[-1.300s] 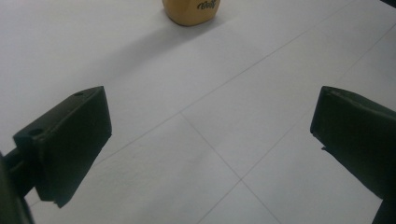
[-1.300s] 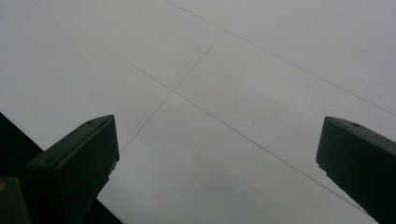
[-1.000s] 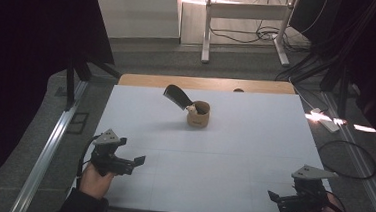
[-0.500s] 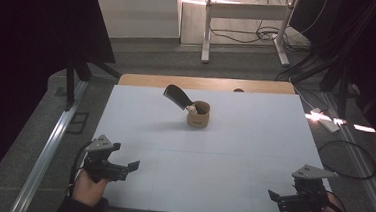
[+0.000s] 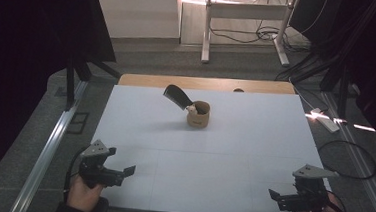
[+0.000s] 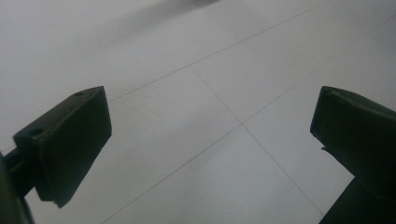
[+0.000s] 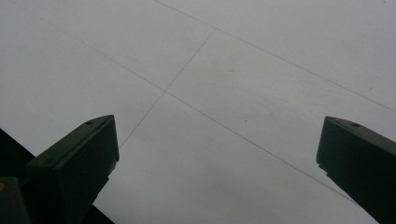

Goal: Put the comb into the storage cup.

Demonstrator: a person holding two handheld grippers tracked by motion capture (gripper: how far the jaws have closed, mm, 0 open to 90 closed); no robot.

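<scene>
Both grippers empty, jaws spread: left gripper (image 5: 121, 174) and right gripper (image 5: 277, 197) sit at the near table (image 5: 253, 145) edge, well apart from the cup (image 5: 199, 115) at the far middle. Likely next: reach, approaching the cup's rim squarely, avoiding the tilted black scoop (image 5: 177, 96) inside. Count: one cup, one scoop, two grippers.

White table (image 5: 223, 153), brown cup (image 5: 199, 115) standing on it, far-centre
</scene>
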